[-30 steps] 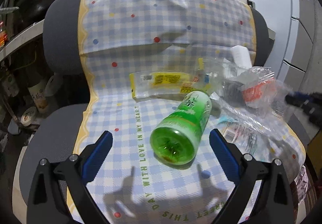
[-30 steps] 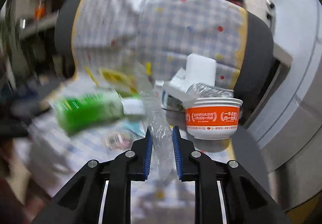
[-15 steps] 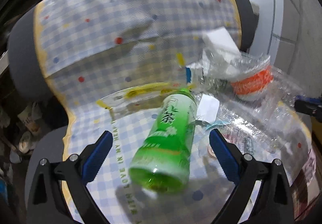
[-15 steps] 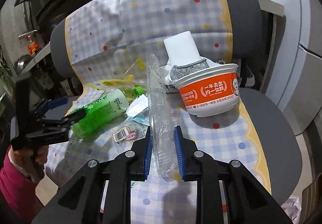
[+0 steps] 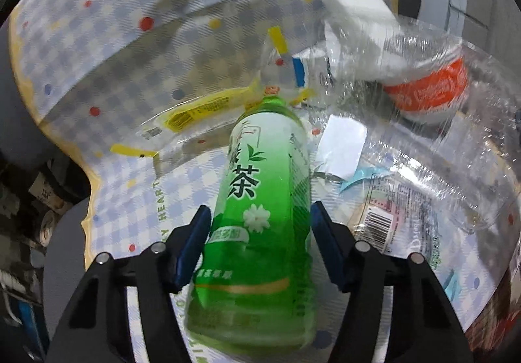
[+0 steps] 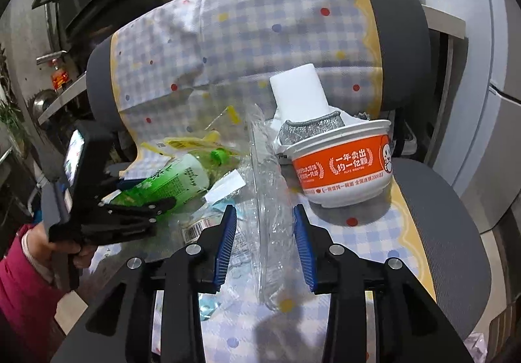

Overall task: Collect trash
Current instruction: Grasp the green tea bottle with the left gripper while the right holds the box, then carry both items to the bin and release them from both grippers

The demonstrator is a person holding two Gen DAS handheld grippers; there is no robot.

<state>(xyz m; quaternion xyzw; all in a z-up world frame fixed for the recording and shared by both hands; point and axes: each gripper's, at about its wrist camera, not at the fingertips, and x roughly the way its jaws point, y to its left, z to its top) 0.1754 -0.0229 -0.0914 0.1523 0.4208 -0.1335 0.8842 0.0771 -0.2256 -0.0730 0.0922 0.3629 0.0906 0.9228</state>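
Trash litters a grey office chair (image 6: 433, 200) draped in checked cloth (image 6: 260, 37), where left tongs (image 5: 257, 216) clamp a green plastic tea bottle (image 5: 260, 200) while right tongs (image 6: 263, 219) stand parted around a clear plastic lid (image 6: 270, 200) beside an orange-and-white noodle bowl (image 6: 345, 167).

the left gripper (image 5: 259, 226) has closed in around the green bottle (image 5: 260, 200); the right gripper (image 6: 264, 226) has spread, releasing the clear plastic (image 6: 270, 200)

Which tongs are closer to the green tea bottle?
Left. The left tongs have the green tea bottle right between their fingers. The right tongs sit off to its side, around clear plastic.
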